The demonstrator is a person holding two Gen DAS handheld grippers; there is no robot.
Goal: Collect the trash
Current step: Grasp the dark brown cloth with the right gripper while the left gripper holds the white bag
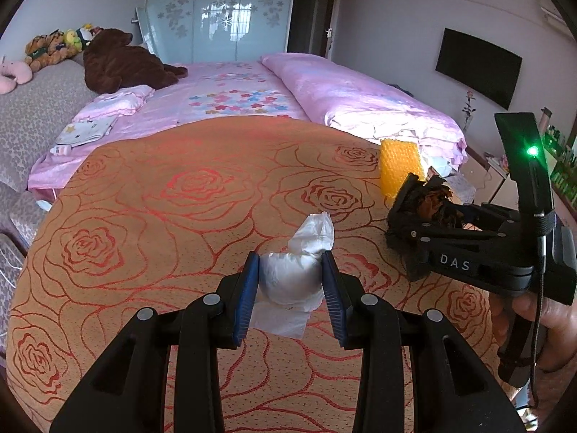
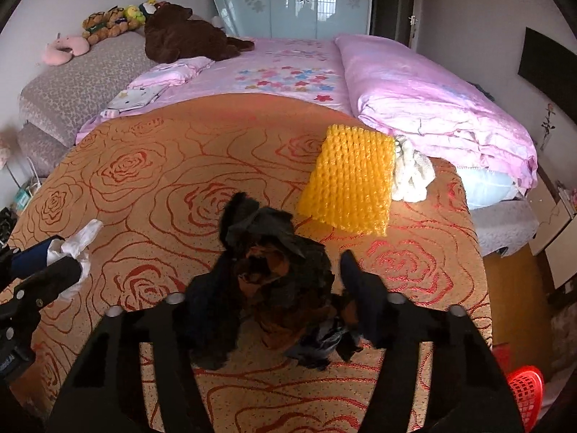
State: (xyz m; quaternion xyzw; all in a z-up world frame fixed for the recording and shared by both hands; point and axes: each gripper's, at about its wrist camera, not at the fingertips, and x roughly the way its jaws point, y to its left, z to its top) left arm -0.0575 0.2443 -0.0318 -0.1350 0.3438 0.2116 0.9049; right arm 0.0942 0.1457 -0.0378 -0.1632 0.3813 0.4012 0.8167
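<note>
My left gripper (image 1: 290, 270) is shut on a crumpled white tissue wad (image 1: 294, 278), just above the orange rose-patterned bedspread (image 1: 162, 216). My right gripper (image 2: 277, 274) is shut on a crumpled black and brown wrapper (image 2: 267, 263); it also shows in the left wrist view (image 1: 432, 205). A yellow bubble-wrap pouch (image 2: 349, 180) lies on the bedspread beyond the right gripper, with a white foam net (image 2: 411, 173) beside it. The left gripper with its tissue (image 2: 77, 249) shows at the left edge of the right wrist view.
A pink quilt (image 2: 432, 101) lies rolled along the bed's right side. Plush toys (image 2: 111, 21) and a brown teddy bear (image 2: 184, 36) sit at the head. A red basket (image 2: 524, 393) stands on the floor at the lower right. A TV (image 1: 476, 65) hangs on the wall.
</note>
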